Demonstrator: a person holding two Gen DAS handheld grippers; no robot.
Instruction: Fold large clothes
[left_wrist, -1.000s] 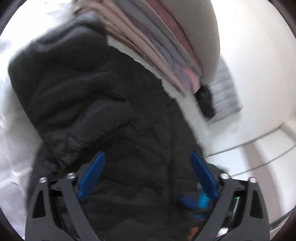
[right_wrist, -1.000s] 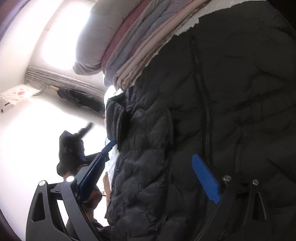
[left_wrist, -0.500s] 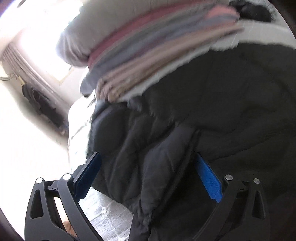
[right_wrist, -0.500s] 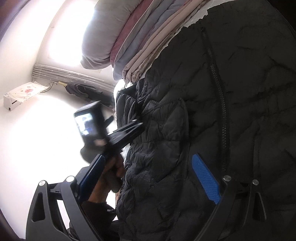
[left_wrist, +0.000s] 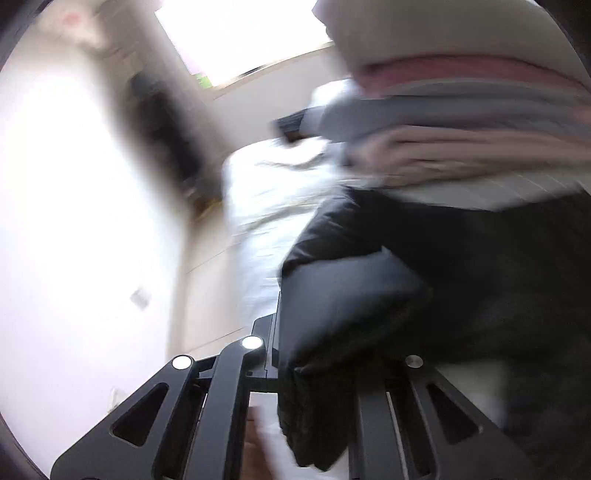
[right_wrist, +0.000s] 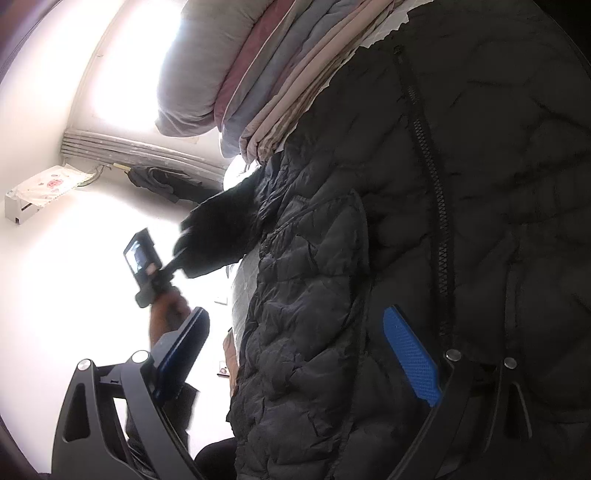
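Observation:
A black quilted jacket (right_wrist: 443, 221) with a front zip lies spread over the bed. In the right wrist view my left gripper (right_wrist: 177, 258), held by a hand (right_wrist: 166, 310), pinches the end of the jacket's sleeve (right_wrist: 218, 229) and holds it lifted off the bed edge. In the blurred left wrist view that gripper (left_wrist: 317, 350) is shut on a puffy black fold of the sleeve (left_wrist: 343, 295); its pads are hidden by the fabric. My right gripper (right_wrist: 295, 350) is open, with the jacket's rumpled side edge between its wide-spread blue pads (right_wrist: 410, 354) and no grip on it.
A stack of folded pink, grey and beige bedding (right_wrist: 266, 74) with a pillow on top sits at the jacket's far end, also in the left wrist view as bedding (left_wrist: 461, 122). The white bedsheet (left_wrist: 273, 206) shows beside the jacket. A radiator (right_wrist: 129, 147) lines the wall under a bright window.
My left gripper went from wide open over the jacket's edge to shut on the sleeve and pulled it up and away from the bed. The right gripper stayed open in place.

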